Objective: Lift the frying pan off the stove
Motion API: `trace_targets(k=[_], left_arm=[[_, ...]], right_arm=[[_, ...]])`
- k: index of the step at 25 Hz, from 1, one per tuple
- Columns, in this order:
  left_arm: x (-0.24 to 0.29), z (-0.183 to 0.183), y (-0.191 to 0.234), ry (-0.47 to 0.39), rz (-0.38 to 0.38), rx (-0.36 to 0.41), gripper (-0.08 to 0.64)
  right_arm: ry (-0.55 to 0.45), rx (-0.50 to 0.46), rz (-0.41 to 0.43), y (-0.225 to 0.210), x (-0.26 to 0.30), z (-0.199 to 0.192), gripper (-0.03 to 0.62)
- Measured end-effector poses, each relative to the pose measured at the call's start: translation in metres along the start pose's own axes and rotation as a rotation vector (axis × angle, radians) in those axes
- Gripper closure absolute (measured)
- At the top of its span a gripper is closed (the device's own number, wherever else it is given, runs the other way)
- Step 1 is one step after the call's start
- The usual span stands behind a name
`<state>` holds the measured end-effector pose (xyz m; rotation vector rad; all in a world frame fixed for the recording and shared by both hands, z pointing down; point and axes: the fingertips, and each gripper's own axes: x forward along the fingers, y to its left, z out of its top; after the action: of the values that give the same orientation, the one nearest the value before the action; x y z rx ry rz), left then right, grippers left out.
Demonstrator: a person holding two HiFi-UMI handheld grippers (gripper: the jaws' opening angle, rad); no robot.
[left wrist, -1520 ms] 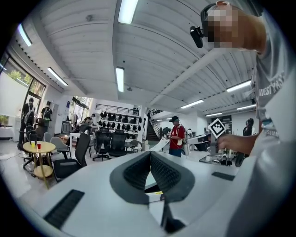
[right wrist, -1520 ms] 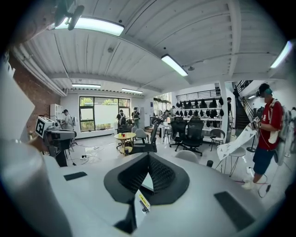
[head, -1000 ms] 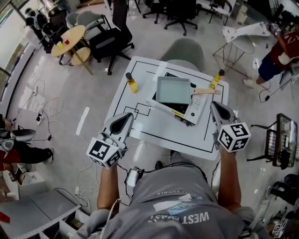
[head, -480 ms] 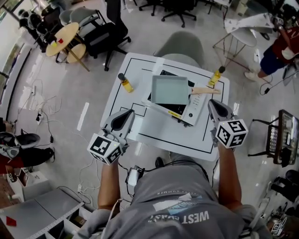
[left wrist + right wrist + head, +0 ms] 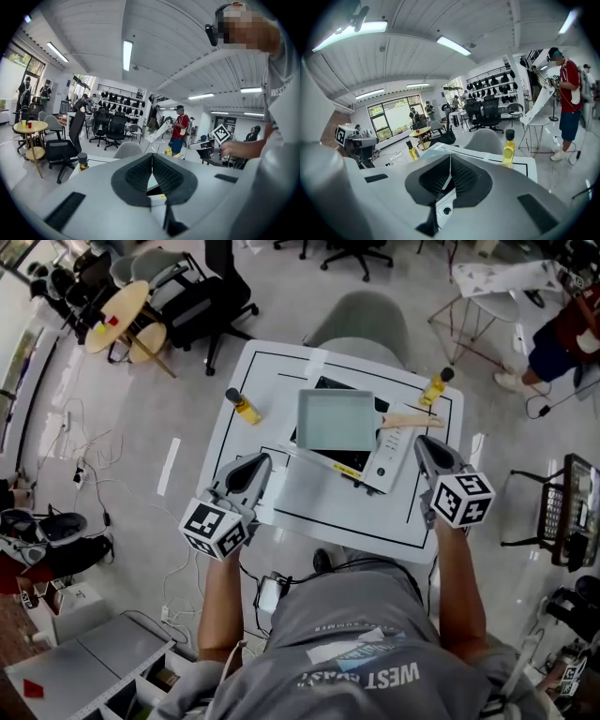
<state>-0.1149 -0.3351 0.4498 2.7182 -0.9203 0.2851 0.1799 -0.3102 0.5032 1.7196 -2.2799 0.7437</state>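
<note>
A square grey frying pan (image 5: 337, 420) with a wooden handle (image 5: 410, 421) pointing right sits on a portable stove (image 5: 377, 463) in the middle of a white table (image 5: 309, 502). My left gripper (image 5: 259, 463) hovers over the table's near left part, shut and empty, a short way left of the stove. Close to the stove's right end, just below the pan handle, my right gripper (image 5: 421, 443) is shut with nothing in it. In the gripper views the left gripper (image 5: 151, 159) and right gripper (image 5: 450, 161) show pads pressed together.
One yellow oil bottle (image 5: 243, 407) stands at the table's left, another bottle (image 5: 432, 388) at the far right corner. A grey chair (image 5: 366, 324) is behind the table. Office chairs, a round wooden table (image 5: 117, 317) and a person (image 5: 567, 334) surround it.
The head view has shifted slightly, so the table sits a little higher and more centred. Both grippers stay shut and hold about the same places by the stove.
</note>
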Motion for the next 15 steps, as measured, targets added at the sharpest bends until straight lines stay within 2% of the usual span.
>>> trace_targets(k=[6,15], left_arm=[[0.024,-0.016,0.011,0.042,-0.006,-0.029,0.561],[0.060,-0.041,0.027,0.096,-0.020,-0.094,0.560]], right_arm=[[0.010,0.086,0.002,-0.018,0.016,-0.013,0.574],[0.016,0.271,0.022,-0.042,0.040,-0.038,0.563]])
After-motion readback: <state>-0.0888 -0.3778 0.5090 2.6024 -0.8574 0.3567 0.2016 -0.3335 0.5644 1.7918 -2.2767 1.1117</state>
